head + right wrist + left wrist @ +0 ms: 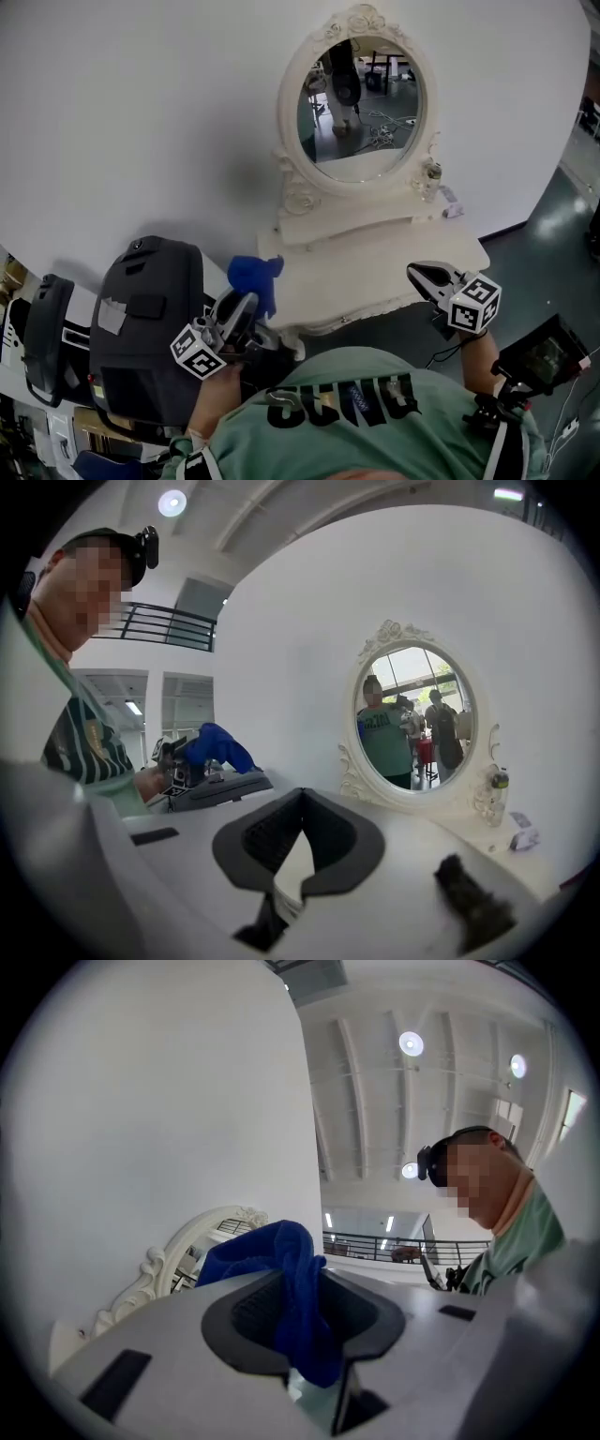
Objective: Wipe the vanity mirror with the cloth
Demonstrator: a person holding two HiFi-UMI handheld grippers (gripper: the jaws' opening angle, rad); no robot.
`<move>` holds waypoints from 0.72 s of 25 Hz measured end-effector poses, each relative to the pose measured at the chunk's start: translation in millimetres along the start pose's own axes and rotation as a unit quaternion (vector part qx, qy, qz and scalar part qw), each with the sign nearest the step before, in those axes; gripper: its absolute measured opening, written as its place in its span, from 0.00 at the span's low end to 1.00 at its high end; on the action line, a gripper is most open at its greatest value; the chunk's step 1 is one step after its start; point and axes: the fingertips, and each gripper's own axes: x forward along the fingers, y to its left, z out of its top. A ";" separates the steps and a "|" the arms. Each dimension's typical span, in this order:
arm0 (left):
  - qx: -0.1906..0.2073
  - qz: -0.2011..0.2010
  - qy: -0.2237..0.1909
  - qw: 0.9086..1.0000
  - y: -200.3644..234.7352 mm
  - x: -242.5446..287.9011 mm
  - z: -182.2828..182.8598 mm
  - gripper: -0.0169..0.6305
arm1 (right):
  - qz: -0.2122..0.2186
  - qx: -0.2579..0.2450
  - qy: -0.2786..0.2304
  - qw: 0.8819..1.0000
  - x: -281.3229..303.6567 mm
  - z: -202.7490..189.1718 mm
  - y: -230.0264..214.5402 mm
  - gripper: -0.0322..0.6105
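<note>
Closest in, my left claw (246,302) is clamped on the one blue cloth (253,275). The fabric is pinched between the pads and bunches up above the tips, with a fold hanging down between them. This claw sits low at the left front corner of the white table (375,277), and the cloth is well short of the glass.

My right claw (300,803) is off the table's right front corner. Its jaws are drawn together at the tips with nothing between them.

To my left stands a dark grey case (150,328); to my right, lower down, a small black screen (546,354).

Further back on the table are two small things at the right. One is a little clear bottle (430,176) just beside the mirror's frame, and I cannot tell what it holds. The other is a small pale item (453,210) lying near it.

Farthest stands the single vanity mirror (361,98) — oval, in a carved white frame, upright at the back of the table against a white wall. Reflected figures show in its glass.
</note>
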 end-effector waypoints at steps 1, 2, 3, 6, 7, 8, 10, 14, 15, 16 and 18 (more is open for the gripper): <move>0.005 0.007 0.002 1.000 -1.9 18.7 -6.0 0.21 | 0.008 -0.004 -0.002 1.000 -6.7 6.1 -17.4 0.07; 0.009 0.013 0.002 1.000 -3.3 38.7 -11.3 0.21 | 0.015 -0.006 -0.003 1.000 -12.8 10.6 -35.8 0.07; 0.014 0.017 0.000 1.000 -5.4 56.9 -16.3 0.21 | 0.021 -0.007 -0.005 1.000 -18.5 12.4 -52.6 0.07; 0.029 0.018 0.003 0.999 -16.2 80.8 -30.8 0.21 | 0.037 0.012 -0.013 0.999 -30.8 0.9 -72.4 0.07; 0.033 0.018 0.006 0.999 -19.1 81.0 -34.4 0.21 | 0.041 0.019 -0.016 0.999 -32.5 -4.4 -71.1 0.07; 0.035 0.018 0.009 0.999 -21.3 80.5 -37.4 0.21 | 0.044 0.025 -0.018 0.999 -33.2 -9.0 -69.2 0.07; 0.035 0.018 0.014 0.999 -24.1 82.7 -43.4 0.21 | 0.049 0.034 -0.019 0.998 -33.4 -16.2 -69.1 0.07; 0.043 0.033 0.035 0.998 -8.8 117.6 -59.4 0.21 | 0.061 0.055 -0.013 0.997 -26.1 -21.3 -105.2 0.07; 0.046 0.040 0.040 0.997 0.4 128.9 -61.2 0.21 | 0.062 0.060 -0.010 0.996 -21.5 -20.2 -118.3 0.07; 0.050 0.045 0.043 0.997 9.9 137.3 -61.8 0.21 | 0.062 0.065 -0.007 0.996 -16.2 -19.0 -128.5 0.07; 0.057 0.046 0.046 0.996 27.3 145.5 -60.8 0.21 | 0.058 0.067 -0.003 0.996 -3.5 -15.9 -138.7 0.07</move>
